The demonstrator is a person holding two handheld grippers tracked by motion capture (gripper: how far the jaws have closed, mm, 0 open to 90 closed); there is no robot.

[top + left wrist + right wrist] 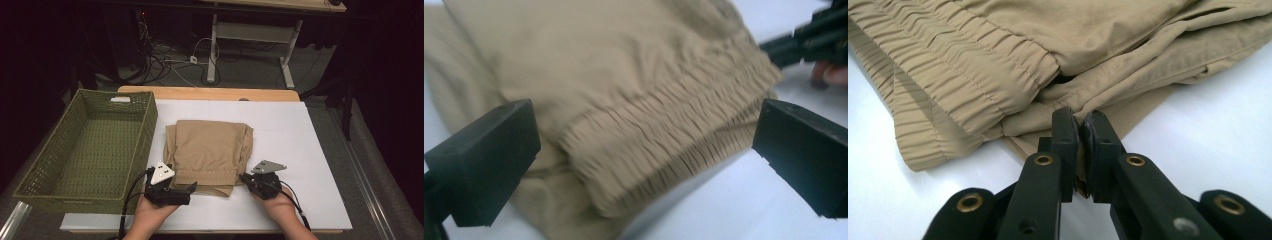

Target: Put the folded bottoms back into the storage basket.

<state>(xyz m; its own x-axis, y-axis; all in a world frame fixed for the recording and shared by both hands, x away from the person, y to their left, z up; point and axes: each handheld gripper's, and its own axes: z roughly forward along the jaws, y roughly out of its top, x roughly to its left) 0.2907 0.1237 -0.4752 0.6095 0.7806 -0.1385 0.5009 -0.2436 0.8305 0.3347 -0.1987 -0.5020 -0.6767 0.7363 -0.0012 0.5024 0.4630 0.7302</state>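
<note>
The right gripper point(246, 177) is at the near right corner of the folded trousers point(209, 152). In the right gripper view its jaws are pressed together on a thin lower edge of the tan cloth point(998, 65), so it grips the trousers there. The right hand point(276, 202) holds it from below, and the grey plate point(268, 166) sits on top of it.

The left gripper point(193, 187) is at the near left corner of the trousers. In the left gripper view its two black jaws stand wide apart, with the gathered elastic waistband point(664, 145) between them. The jaws do not press the cloth. The left hand point(152, 212) holds this gripper, and a white plate point(161, 171) is on top of it. A black cable point(129, 197) goes from it toward the near edge of the table.

The trousers lie folded in a rough square on the white mat point(300, 145), near the middle of it, with the waistband at the near side. The mat covers a wooden table point(210, 93), which shows as a strip at the far side.

At the left of the mat stands a green woven basket point(150, 125), just beside the trousers but not touching them. It has a white label point(120, 99) on its far wall.

On the floor behind the table are cables point(165, 60) and the white legs of another table point(250, 50).
</note>
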